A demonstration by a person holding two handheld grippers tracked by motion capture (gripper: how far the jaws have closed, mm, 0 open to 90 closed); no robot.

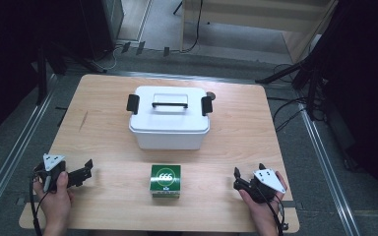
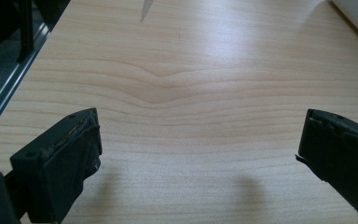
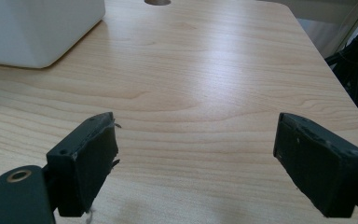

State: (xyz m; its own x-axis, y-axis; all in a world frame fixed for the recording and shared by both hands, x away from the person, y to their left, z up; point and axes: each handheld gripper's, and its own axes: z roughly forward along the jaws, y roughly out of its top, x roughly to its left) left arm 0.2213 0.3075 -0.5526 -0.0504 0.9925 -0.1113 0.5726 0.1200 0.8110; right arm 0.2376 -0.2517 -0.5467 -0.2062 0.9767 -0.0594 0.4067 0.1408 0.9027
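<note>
**Two hands at the near edge, grippers spread and empty**

Nearest the camera, a person's hands rest at the front corners of the wooden worktop [image 1: 103, 132], each holding a gripper. In the high view the left gripper [image 1: 81, 172] sits near the front left corner and the right gripper [image 1: 241, 181] near the front right; both have their jaws spread wide with nothing between them, only bare wood showing in each gripper view.

Between the hands, close to the front edge, stands a small green box [image 1: 165, 180]. Its top reads "666" in white; a smaller line beneath is too fine to read.

Behind it, mid-worktop, sits a white lidded container [image 1: 169, 118], long axis running left to right, with black latches at both ends and a black-edged handle along the lid. Its corner is cut off in both gripper views.
</note>
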